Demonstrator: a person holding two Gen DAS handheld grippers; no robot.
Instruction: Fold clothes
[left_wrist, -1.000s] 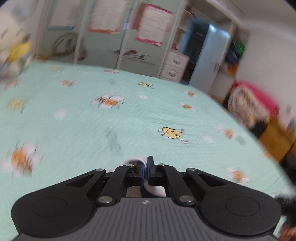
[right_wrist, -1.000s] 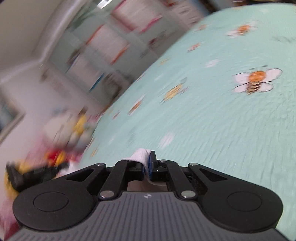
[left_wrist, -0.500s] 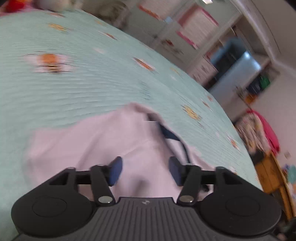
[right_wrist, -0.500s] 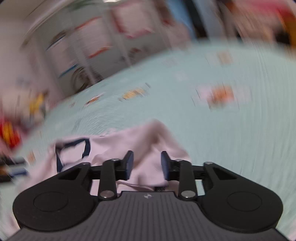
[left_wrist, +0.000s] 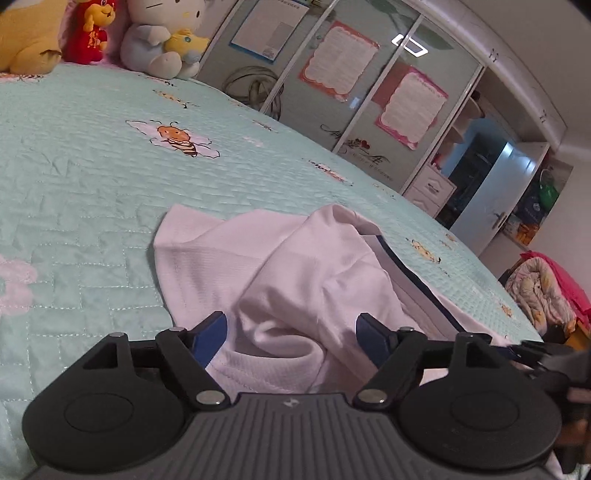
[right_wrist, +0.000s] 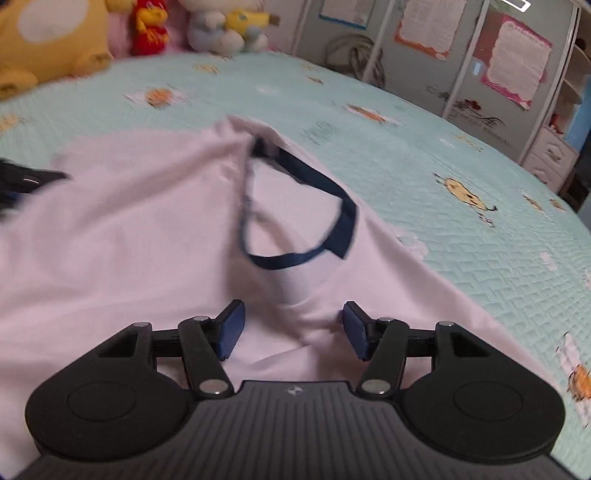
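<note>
Left wrist: bee-print quilt (left_wrist: 92, 192), mirrored wardrobe (left_wrist: 332, 103).

Right claw (right_wrist: 291, 328) opening over white shirt (right_wrist: 129, 229) — cloth between, ungripped.

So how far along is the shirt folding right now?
Barely begun. Done: the white shirt is laid on the bed, rumpled, navy collar up. In hand: nothing; both grippers' jaws are opening over the fabric. Left: smoothing and every fold.
</note>
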